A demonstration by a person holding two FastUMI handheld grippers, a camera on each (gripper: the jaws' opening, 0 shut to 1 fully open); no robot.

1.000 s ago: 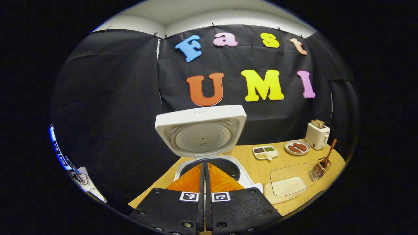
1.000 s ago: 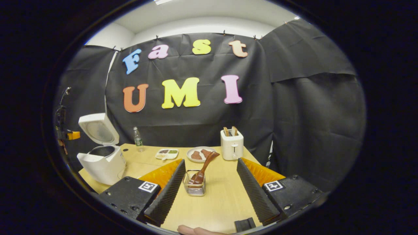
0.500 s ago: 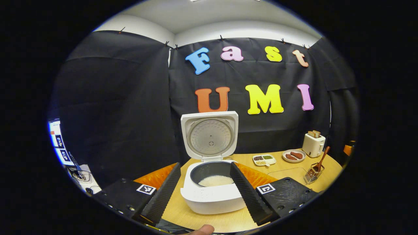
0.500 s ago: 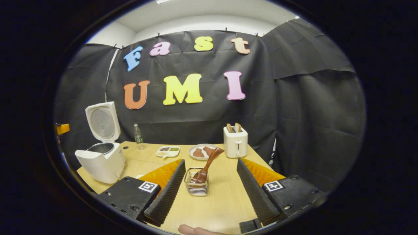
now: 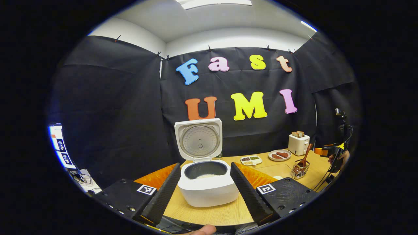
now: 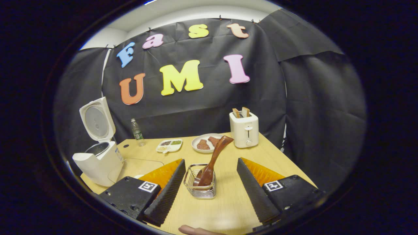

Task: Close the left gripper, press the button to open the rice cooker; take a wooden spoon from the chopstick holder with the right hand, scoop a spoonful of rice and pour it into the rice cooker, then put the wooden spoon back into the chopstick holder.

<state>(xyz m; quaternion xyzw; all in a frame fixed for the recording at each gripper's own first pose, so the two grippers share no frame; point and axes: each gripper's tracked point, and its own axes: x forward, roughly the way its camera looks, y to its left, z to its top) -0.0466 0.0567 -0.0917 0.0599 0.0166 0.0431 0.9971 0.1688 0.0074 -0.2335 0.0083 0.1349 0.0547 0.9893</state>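
Both grippers open, nothing gripped. Left gripper fingers stand either side of the rice cooker, lid up, rice in pot. Right gripper faces the chopstick holder on the table; wooden spoon leans in it, untouched.

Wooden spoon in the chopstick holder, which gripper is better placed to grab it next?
Right. The right gripper is open, and the wooden spoon stands in the chopstick holder between its fingers. The left gripper faces the open rice cooker, with the holder off to the side.
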